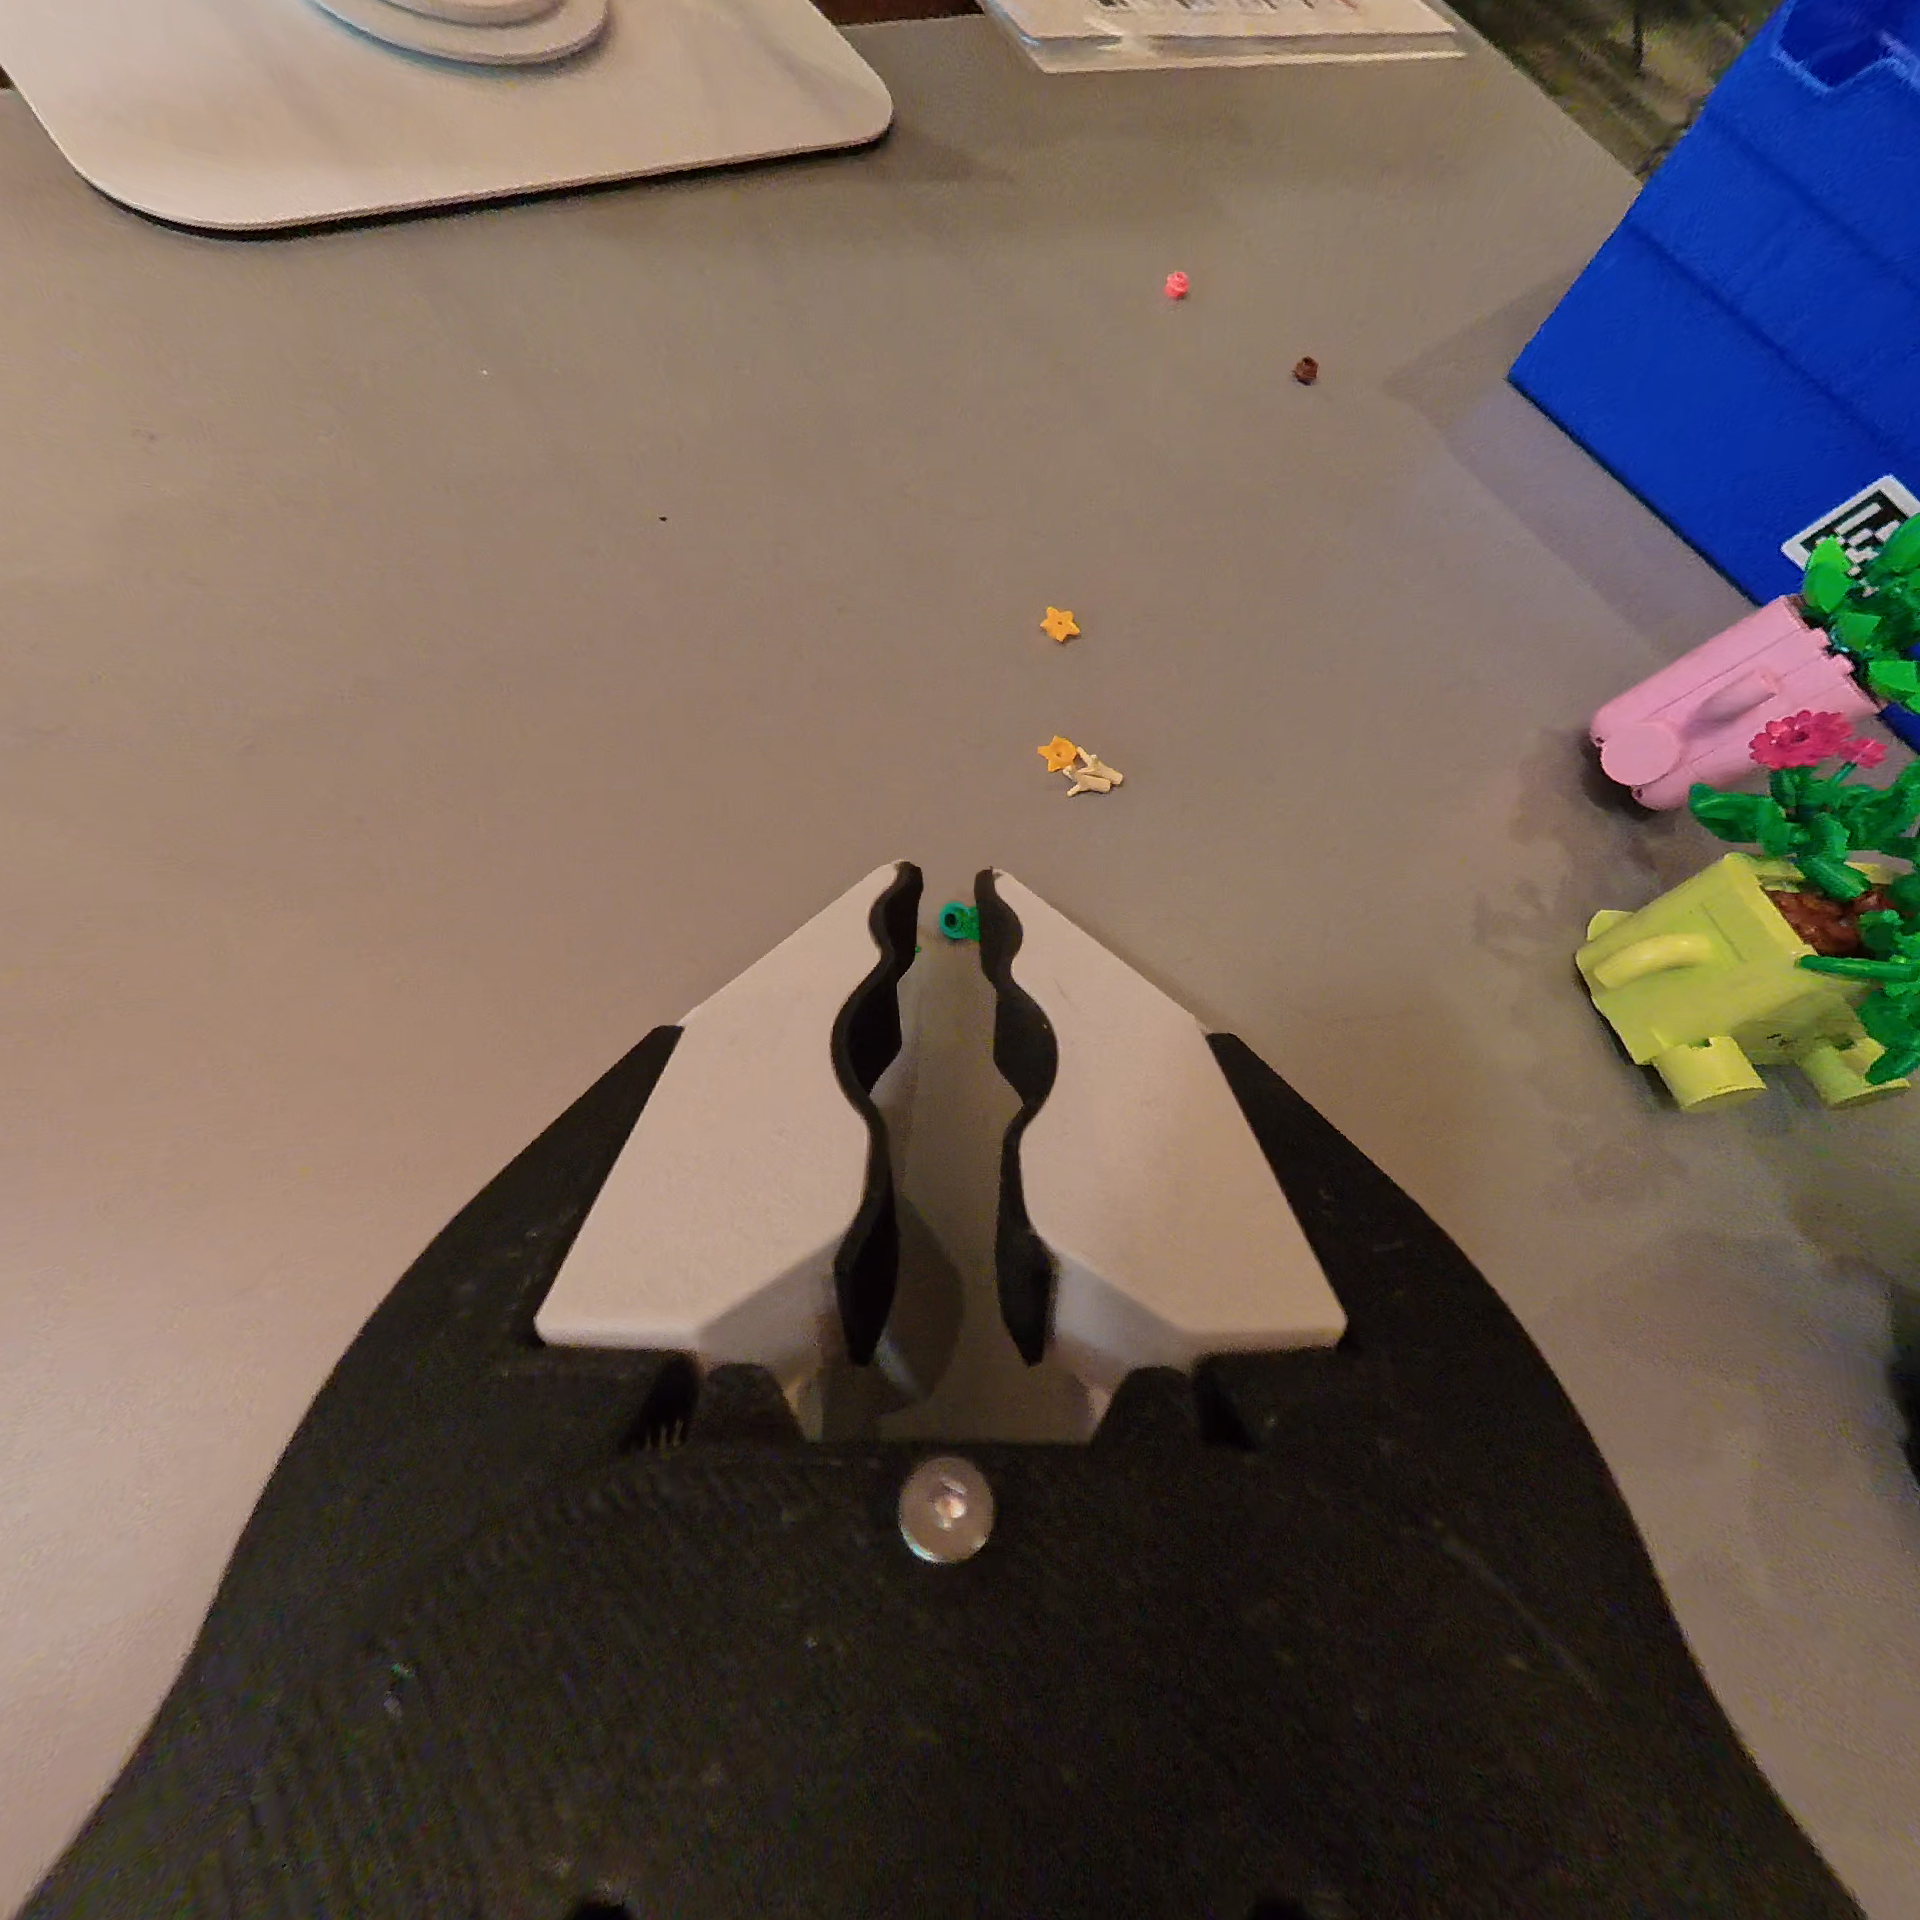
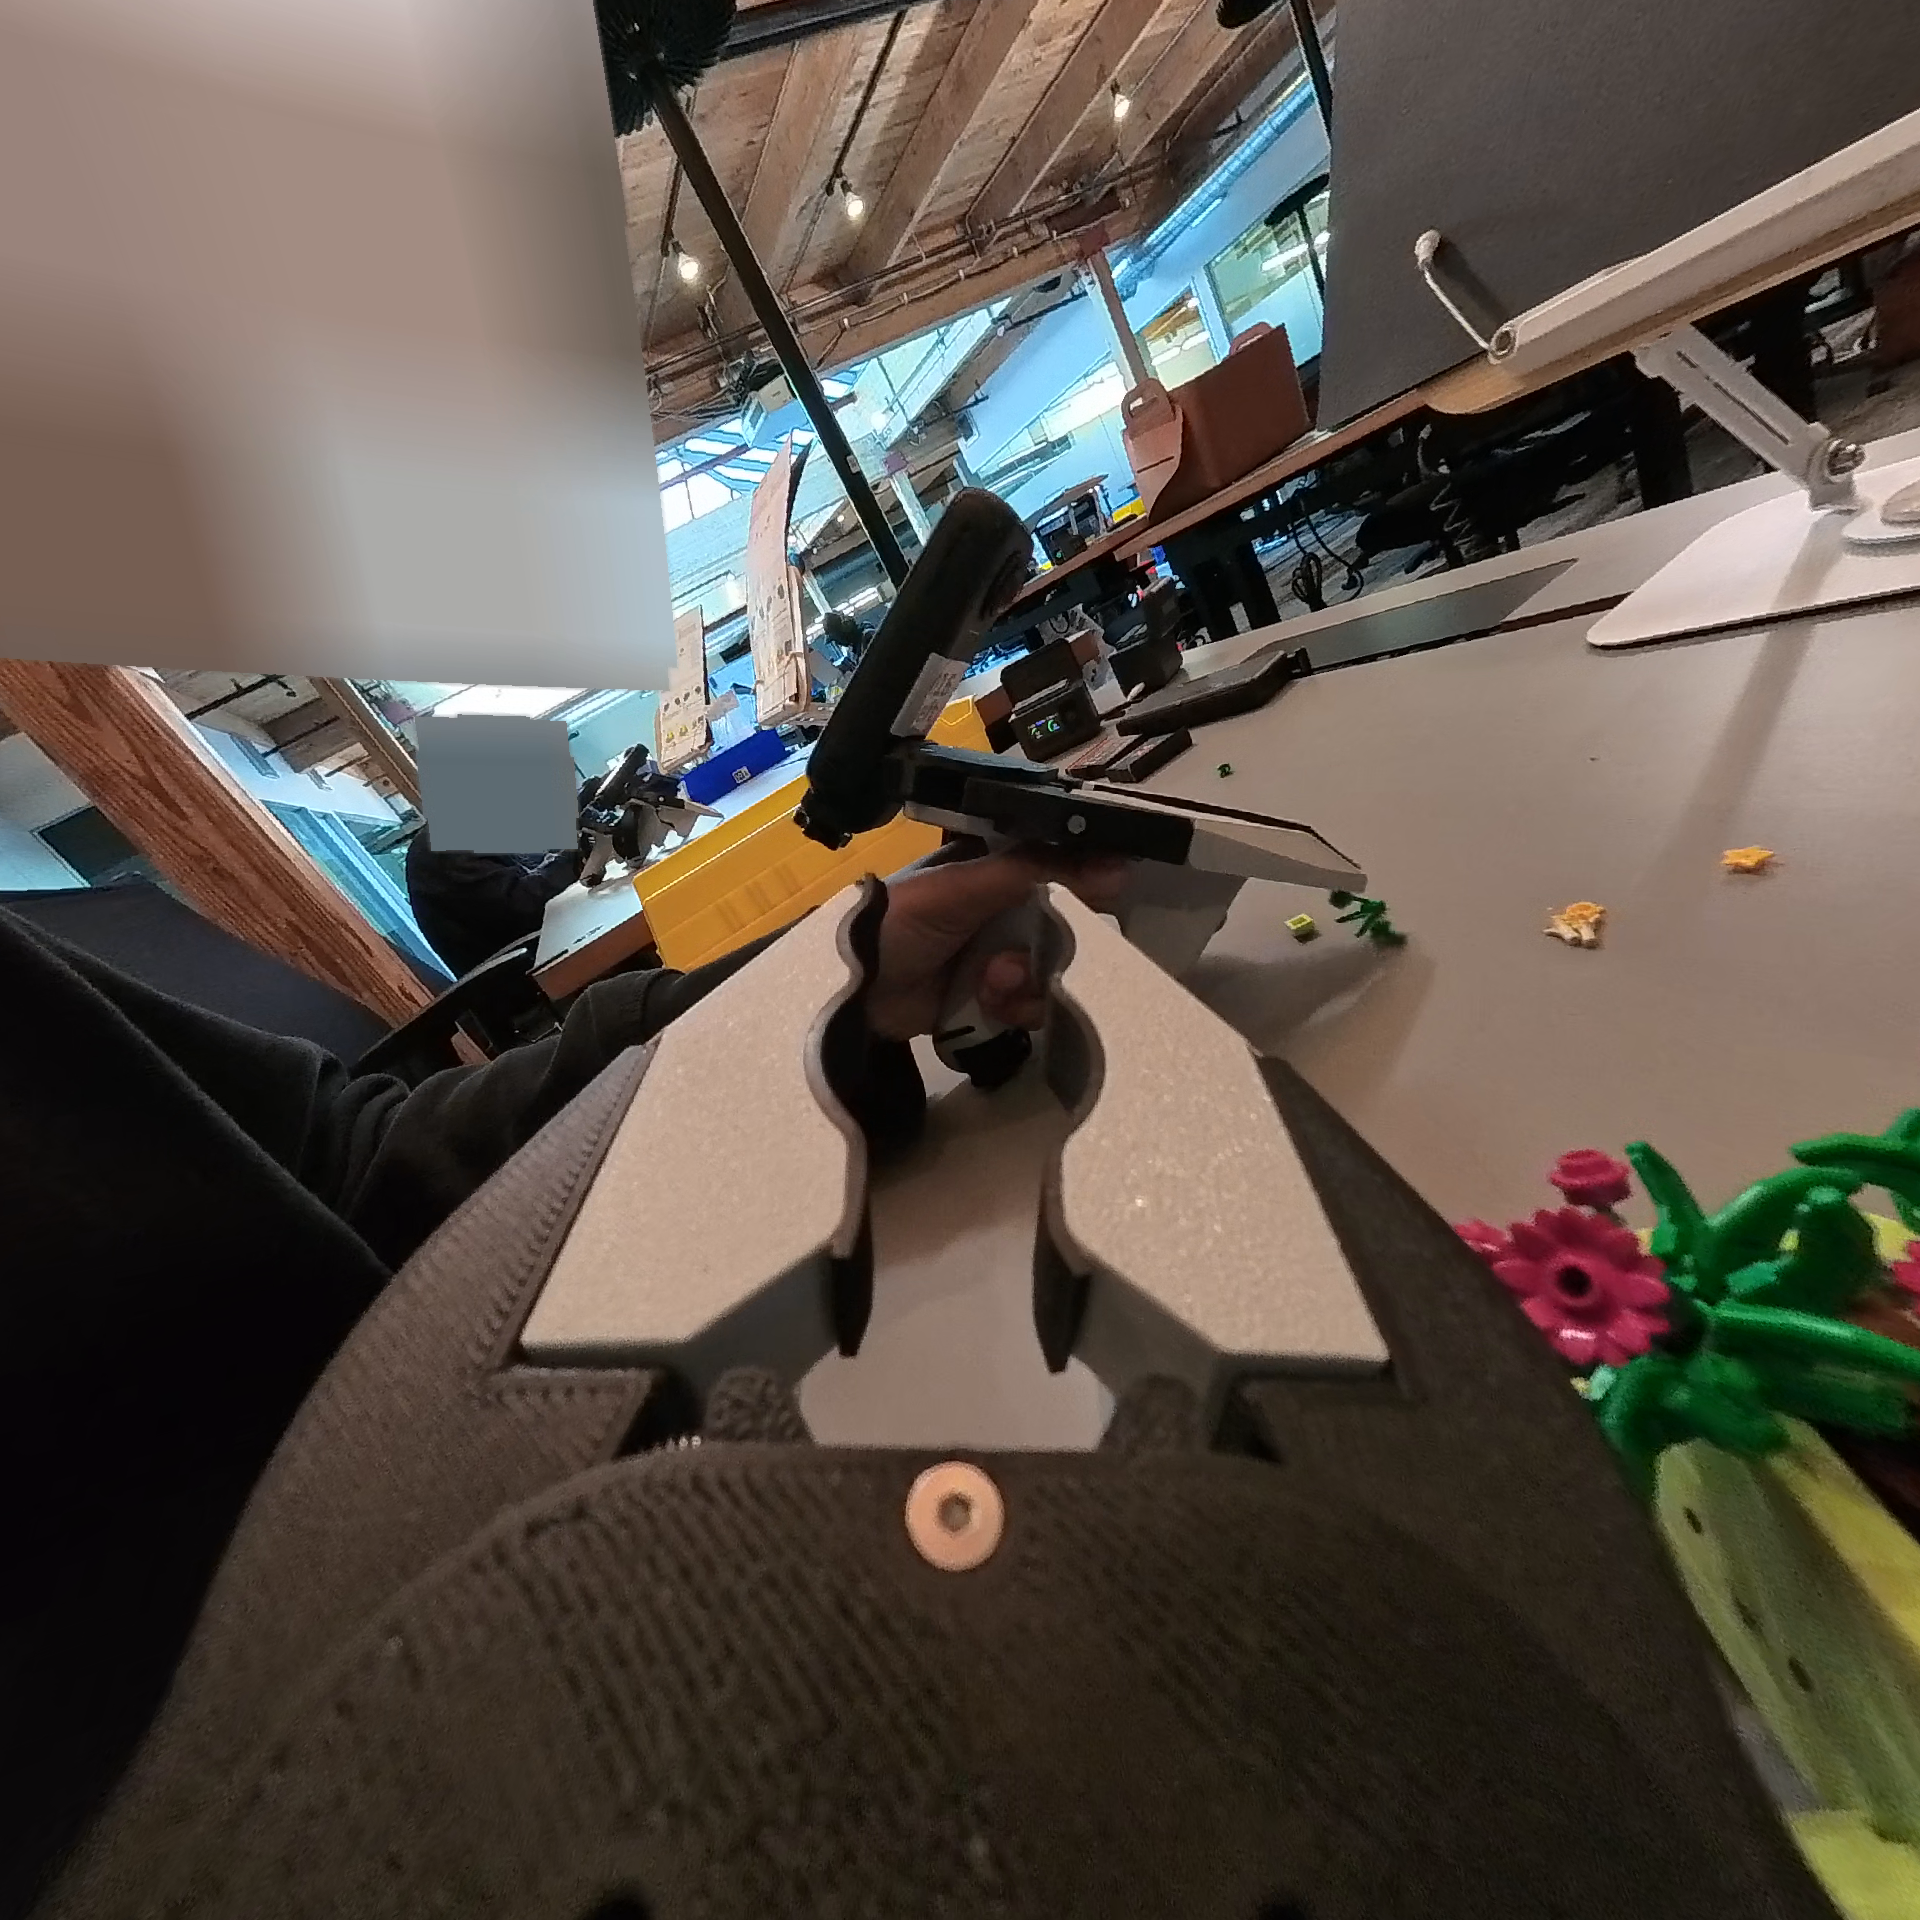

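Note:
My left gripper (image 1: 948,878) is low over the grey table (image 1: 520,623), jaws a narrow gap apart. A tiny green piece (image 1: 954,921) lies between the fingertips, against the right one; no clamping shows. Beyond it lie two orange star pieces (image 1: 1059,623) (image 1: 1057,752) and a cream piece (image 1: 1096,774). My right gripper (image 2: 961,925) is open and empty, raised above the table and facing the left gripper (image 2: 1340,883), whose tips sit over small green pieces (image 2: 1366,920). A lime brick flowerpot (image 2: 1766,1538) with a magenta flower (image 2: 1579,1283) is close at its right.
A pink brick pot (image 1: 1725,707) and the lime pot (image 1: 1704,977) lie on their sides at the right, by a blue bin (image 1: 1766,291). A pink stud (image 1: 1175,285) and a brown stud (image 1: 1305,370) lie farther off. A white monitor base (image 1: 416,104) is far left. A yellow bin (image 2: 748,894) stands behind. The grippers' ends are close to 20 cm from one another. My left tips are about 20 cm from the lime brick flowerpot (image 2: 1766,1538), my right tips only 12 cm.

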Demonstrator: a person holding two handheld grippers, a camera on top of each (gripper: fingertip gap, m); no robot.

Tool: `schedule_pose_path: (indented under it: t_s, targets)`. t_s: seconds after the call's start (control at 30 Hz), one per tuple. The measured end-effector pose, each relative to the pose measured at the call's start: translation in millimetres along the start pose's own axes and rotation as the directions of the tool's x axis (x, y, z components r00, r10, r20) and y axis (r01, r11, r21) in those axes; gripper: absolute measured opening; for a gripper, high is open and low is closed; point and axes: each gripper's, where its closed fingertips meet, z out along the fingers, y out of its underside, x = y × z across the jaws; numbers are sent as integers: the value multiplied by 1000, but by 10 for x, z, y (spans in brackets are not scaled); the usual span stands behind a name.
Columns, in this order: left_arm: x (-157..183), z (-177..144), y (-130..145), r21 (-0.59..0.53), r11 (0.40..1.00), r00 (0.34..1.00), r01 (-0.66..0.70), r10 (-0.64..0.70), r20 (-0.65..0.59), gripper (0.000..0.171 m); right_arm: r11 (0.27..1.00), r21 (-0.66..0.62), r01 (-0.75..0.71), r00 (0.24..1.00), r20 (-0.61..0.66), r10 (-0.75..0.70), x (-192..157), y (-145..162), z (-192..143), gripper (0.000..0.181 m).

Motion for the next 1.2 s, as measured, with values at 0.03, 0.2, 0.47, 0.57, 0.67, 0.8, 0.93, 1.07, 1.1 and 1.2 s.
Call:
schedule_pose_path:
  t_s: [0.03, 0.2, 0.47, 0.57, 0.67, 0.8, 0.93, 1.07, 1.1, 1.2]
  targets:
    - [0, 4, 6, -4, 1000, 1000, 4, -4, -4, 10, 1000, 1, -1, 1000, 0, 1, 1, -1, -1, 27]
    - [-1, -7, -4, 3, 1000, 1000, -3, 3, 2, 13, 1000, -7, 8, 1000, -4, -8, -6, 9, 8, 27]
    - [69, -129, -70, 38, 991, 987, 128, -123, -101, 16, 997, -74, 36, 973, -226, -52, 301, 22, 290, 22]
    - [110, -245, -149, 31, 953, 928, 300, -284, -241, 15, 952, -277, 130, 920, -324, -220, 529, 234, 509, 27]
    - [151, -377, -201, 4, 922, 866, 387, -363, -344, 16, 894, -404, 193, 867, -356, -348, 719, 383, 693, 30]
    - [180, -492, -219, 7, 920, 854, 392, -362, -375, 15, 895, -404, 190, 884, -326, -335, 746, 400, 932, 27]
    - [217, -548, -219, 4, 915, 834, 403, -366, -413, 15, 908, -383, 170, 910, -293, -294, 734, 388, 1036, 29]
    - [191, -561, -199, 2, 908, 820, 418, -376, -431, 15, 915, -358, 188, 910, -287, -300, 717, 345, 1052, 19]
    - [190, -562, -191, -2, 906, 814, 422, -380, -439, 15, 916, -354, 188, 913, -280, -296, 705, 345, 1062, 19]
    - [171, -551, -152, -9, 903, 807, 430, -389, -444, 16, 919, -354, 172, 921, -274, -277, 701, 367, 1094, 16]
